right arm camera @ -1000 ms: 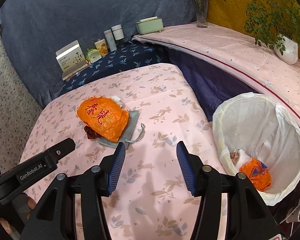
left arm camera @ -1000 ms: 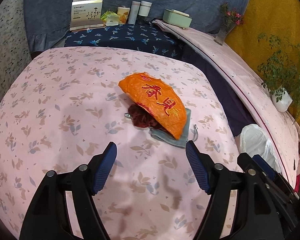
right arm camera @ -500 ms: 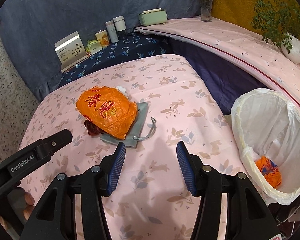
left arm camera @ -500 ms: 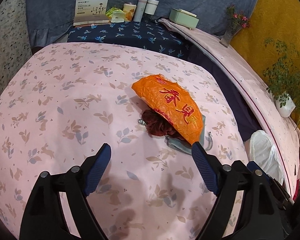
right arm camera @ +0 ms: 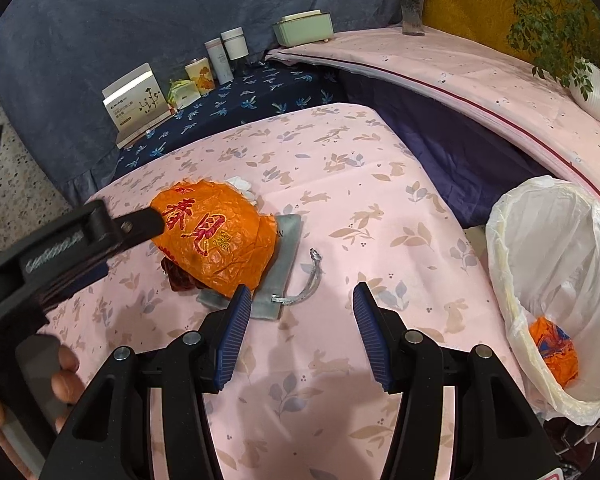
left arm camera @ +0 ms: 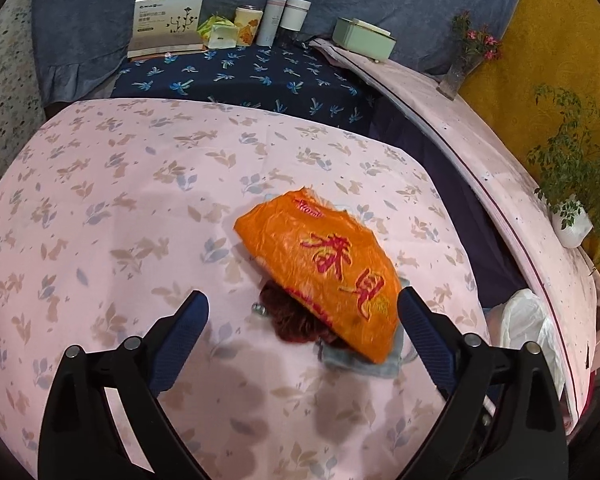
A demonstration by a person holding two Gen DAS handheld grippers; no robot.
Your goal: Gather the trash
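An orange plastic bag [left arm camera: 324, 268] with red characters lies crumpled on the pink table, over a dark red scrap [left arm camera: 296, 320] and a grey drawstring pouch [left arm camera: 364, 364]. My left gripper [left arm camera: 302, 308] is open, its fingers on either side of the bag's near end. In the right wrist view the bag [right arm camera: 216, 240] lies left of centre with a white tissue [right arm camera: 242, 186] behind it. My right gripper [right arm camera: 300, 312] is open and empty above the pouch's cord [right arm camera: 304, 288]. The white-lined trash bin [right arm camera: 556, 280] at right holds an orange wrapper [right arm camera: 554, 350].
A lower navy table [left arm camera: 240, 76] behind holds a card box [left arm camera: 166, 20], a tin, bottles and a packet. A pink shelf [right arm camera: 460, 76] at right carries a green box [right arm camera: 302, 28], a flower vase and a potted plant [right arm camera: 588, 84].
My left gripper has moved forward until its open fingers flank the orange bag. My right gripper has swung left toward the bag, away from the bin.
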